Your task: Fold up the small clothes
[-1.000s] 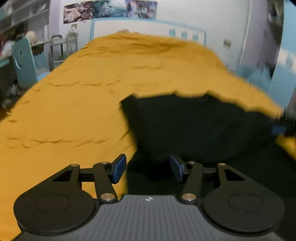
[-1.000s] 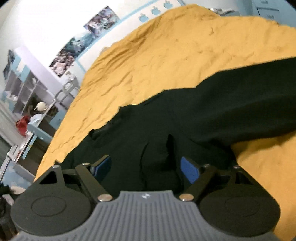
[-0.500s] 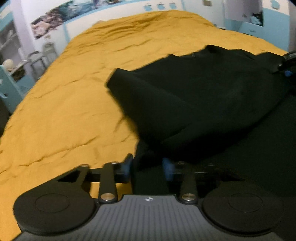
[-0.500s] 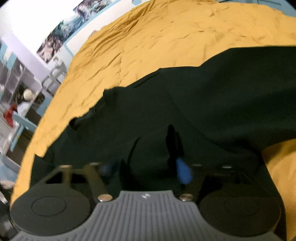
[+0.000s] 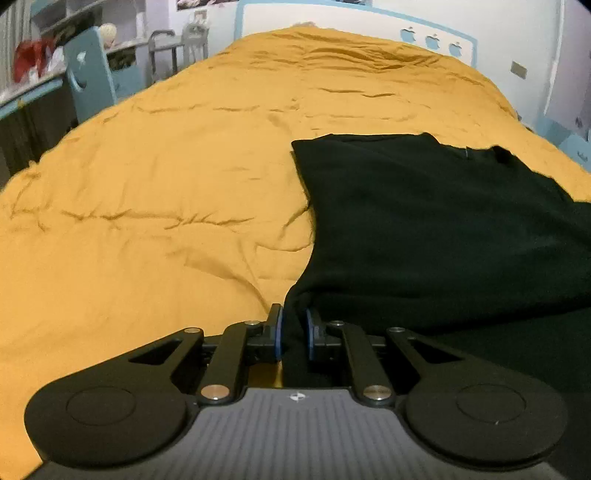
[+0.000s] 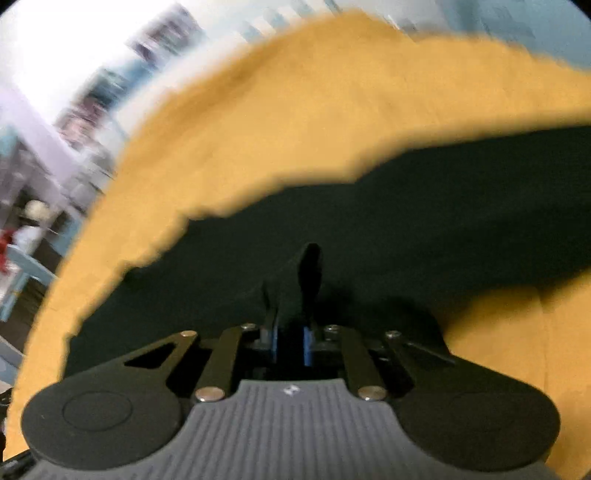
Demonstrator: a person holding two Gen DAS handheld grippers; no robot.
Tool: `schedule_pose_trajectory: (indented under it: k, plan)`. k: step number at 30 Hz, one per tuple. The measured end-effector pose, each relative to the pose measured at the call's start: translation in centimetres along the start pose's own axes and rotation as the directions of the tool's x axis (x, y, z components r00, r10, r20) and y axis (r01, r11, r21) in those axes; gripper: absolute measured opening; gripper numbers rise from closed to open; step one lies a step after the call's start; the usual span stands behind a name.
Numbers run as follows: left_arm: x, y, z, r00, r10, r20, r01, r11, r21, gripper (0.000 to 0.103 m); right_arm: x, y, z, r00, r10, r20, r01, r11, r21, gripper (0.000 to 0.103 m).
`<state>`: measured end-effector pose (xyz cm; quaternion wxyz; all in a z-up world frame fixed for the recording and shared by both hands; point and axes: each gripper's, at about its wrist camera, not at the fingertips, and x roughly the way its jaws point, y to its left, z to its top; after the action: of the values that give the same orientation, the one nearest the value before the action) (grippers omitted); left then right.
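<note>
A black garment (image 5: pixel 436 221) lies on the mustard-yellow bed cover (image 5: pixel 166 192), spread to the right of centre in the left wrist view. My left gripper (image 5: pixel 293 332) is shut on the near edge of the garment, with a fold of cloth pinched between its blue pads. In the right wrist view, which is motion-blurred, the black garment (image 6: pixel 406 221) fills the middle. My right gripper (image 6: pixel 290 341) is shut on a bunched fold of it that sticks up between the fingers.
The bed cover (image 6: pixel 314 122) stretches far back to a white and blue headboard (image 5: pixel 351 22). A blue chair (image 5: pixel 92 77) and shelves (image 5: pixel 40 44) stand along the left side of the bed. Bare yellow cover lies to the left of the garment.
Both grippers have closed from open onto folds of the black garment. The garment has shifted and now lies flatter, and the right view is moving fast.
</note>
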<state>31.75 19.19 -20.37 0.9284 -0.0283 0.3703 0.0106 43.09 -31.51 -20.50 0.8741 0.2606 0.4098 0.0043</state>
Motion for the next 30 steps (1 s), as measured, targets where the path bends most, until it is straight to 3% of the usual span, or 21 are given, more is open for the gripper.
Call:
schedule_pose_trajectory:
  k: [1, 6, 11, 14, 16, 18, 21, 25, 30]
  plan:
    - [-0.1, 0.0, 0.0, 1.0, -0.002, -0.002, 0.002, 1.0, -0.004, 0.014, 0.5, -0.9, -0.5, 1.0, 0.0, -0.02, 0.001, 0.999, 0.032, 0.006]
    - [-0.7, 0.4, 0.4, 1.0, -0.016, -0.019, 0.016, 1.0, 0.004, 0.02, 0.1, -2.2, -1.4, 0.999, 0.043, 0.032, -0.046, 0.997, 0.069, 0.022]
    - [-4.2, 1.3, 0.4, 0.999, -0.034, -0.025, 0.033, 0.999, -0.039, 0.024, -3.7, -2.4, -0.8, 0.995, 0.034, 0.096, -0.038, 0.998, 0.045, 0.056]
    - [-6.9, 0.7, 0.6, 0.995, -0.089, -0.035, 0.086, 0.992, -0.092, 0.038, -7.0, -2.7, -0.6, 0.989, 0.034, 0.144, -0.035, 0.999, 0.007, 0.065]
    - [-8.5, -0.7, 0.9, 0.987, -0.159, -0.025, 0.155, 0.98, -0.121, 0.054, -9.2, -4.3, -0.4, 0.985, 0.01, 0.172, -0.013, 1.0, 0.017, 0.068]
    - [-9.6, -3.0, 1.3, 0.973, -0.231, -0.007, 0.228, 0.966, -0.121, 0.064, -11.3, -6.6, -0.1, 0.979, -0.031, 0.201, 0.02, 0.998, 0.061, 0.069]
    - [-10.2, -8.0, 2.0, 0.938, -0.347, 0.018, 0.347, 0.933, -0.101, 0.073, -14.3, -11.5, 0.5, 0.954, -0.124, 0.274, 0.072, 0.978, 0.194, 0.072]
    - [-8.4, -15.2, 2.6, 0.871, -0.489, 0.039, 0.49, 0.862, -0.131, 0.074, -17.6, -18.9, 1.5, 0.902, -0.255, 0.35, 0.09, 0.901, 0.424, 0.073]
    - [-4.2, -22.7, 3.0, 0.815, -0.579, 0.021, 0.573, 0.802, -0.17, 0.074, -19.3, -24.9, 2.5, 0.837, -0.375, 0.398, 0.098, 0.819, 0.566, 0.078]
